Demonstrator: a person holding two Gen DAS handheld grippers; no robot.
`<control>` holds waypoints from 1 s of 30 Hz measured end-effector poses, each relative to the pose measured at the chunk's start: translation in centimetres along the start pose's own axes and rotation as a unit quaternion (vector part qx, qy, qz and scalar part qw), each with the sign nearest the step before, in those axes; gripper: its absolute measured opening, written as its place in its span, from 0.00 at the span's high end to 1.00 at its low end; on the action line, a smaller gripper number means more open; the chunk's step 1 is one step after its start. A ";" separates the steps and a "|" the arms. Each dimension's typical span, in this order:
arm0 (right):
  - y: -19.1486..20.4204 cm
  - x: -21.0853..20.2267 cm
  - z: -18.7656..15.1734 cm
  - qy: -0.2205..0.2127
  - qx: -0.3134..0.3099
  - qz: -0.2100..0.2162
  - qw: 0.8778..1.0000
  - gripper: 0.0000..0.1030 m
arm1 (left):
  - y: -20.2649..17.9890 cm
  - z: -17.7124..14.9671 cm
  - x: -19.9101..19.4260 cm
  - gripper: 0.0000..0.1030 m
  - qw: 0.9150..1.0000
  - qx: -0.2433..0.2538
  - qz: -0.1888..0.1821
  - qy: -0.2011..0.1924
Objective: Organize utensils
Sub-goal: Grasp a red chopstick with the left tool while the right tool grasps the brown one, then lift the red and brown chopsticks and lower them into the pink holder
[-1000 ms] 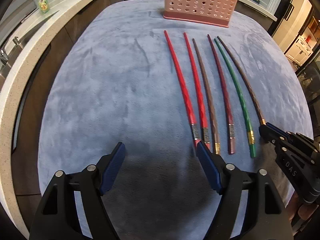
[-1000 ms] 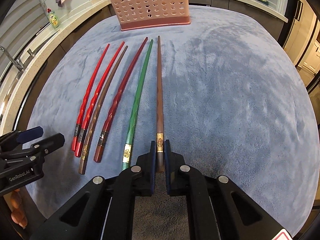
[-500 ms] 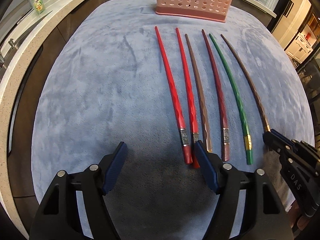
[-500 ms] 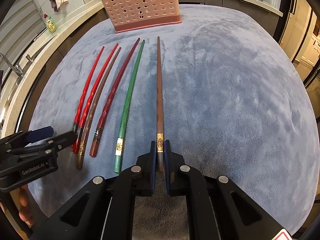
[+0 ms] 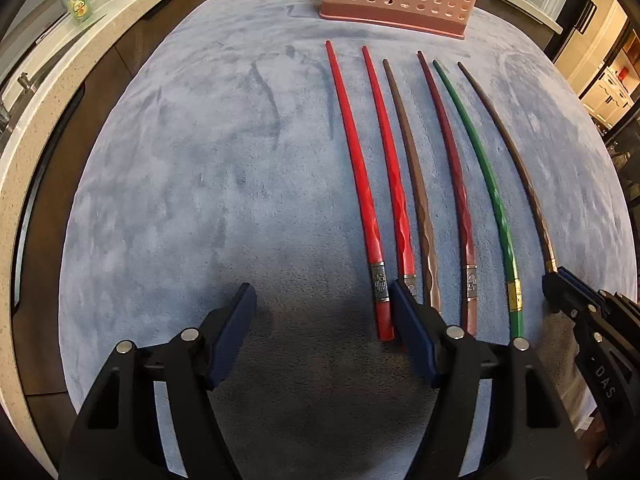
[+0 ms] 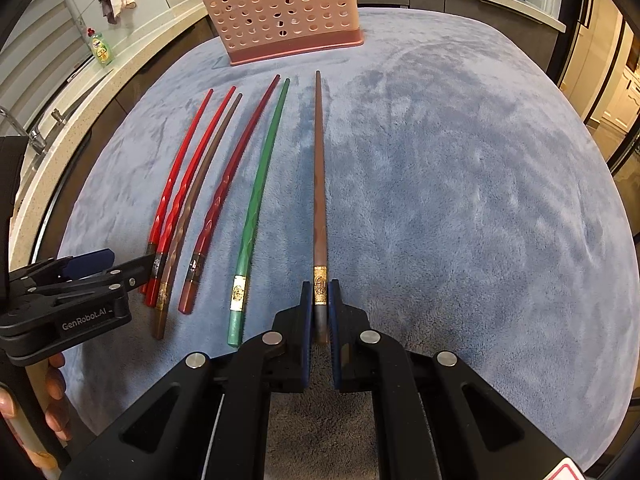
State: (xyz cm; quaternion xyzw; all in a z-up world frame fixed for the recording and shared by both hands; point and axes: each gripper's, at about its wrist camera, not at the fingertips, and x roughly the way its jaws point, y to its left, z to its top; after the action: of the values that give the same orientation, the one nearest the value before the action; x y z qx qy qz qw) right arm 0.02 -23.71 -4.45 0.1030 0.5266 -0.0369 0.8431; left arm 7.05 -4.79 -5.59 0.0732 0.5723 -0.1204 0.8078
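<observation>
Our right gripper (image 6: 320,300) is clamped on the thick end of a brown chopstick (image 6: 319,184), its blue pads pressed against either side of the shaft just below the gold band, and the rest of the stick runs straight away from us over the blue-grey cloth (image 6: 460,200) toward the basket.

Our left gripper (image 5: 322,300) stands with its jaws apart; they have just been closing a little, and nothing is pinched between them. The thick end of the outermost red chopstick (image 5: 362,196) lies just inside the right-hand finger, while the second red chopstick (image 5: 394,184) passes behind that finger. The left-hand finger hangs over bare cloth.

Beyond our grippers the loose sticks lie side by side, thin tips pointing at the basket: the two red ones, then a second brown chopstick (image 5: 416,176), a dark red chopstick (image 5: 452,168), and a green chopstick (image 5: 486,172) with a gold band, which sits nearest the one we hold.

At the far edge of the cloth stands the pink perforated utensil basket (image 6: 280,12), with a couple of stick ends poking out of its top. On the pale counter (image 6: 132,64) to the left we see a green dish-soap bottle (image 6: 101,46).
</observation>
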 end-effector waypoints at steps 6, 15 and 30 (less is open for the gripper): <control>0.1 0.0 -0.1 0.000 0.000 0.000 1.000 0.93 | 0.2 -0.1 -0.1 0.50 1.000 0.001 -0.003 0.001; 0.2 0.0 -0.3 -0.002 -0.001 -0.001 1.000 0.93 | 0.4 -0.4 -0.6 0.83 1.000 0.005 -0.021 0.005; 0.6 -2.8 -0.5 -0.031 -0.001 -0.003 1.000 0.93 | 0.5 -1.0 -2.0 0.93 0.999 0.006 -0.041 0.003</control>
State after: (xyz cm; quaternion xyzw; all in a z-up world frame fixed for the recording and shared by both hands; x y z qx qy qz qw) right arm -1.61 -23.19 -2.06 0.0990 0.5005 -0.0423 0.8590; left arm 5.64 -3.84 -4.07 0.0548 0.5766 -0.1571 0.7999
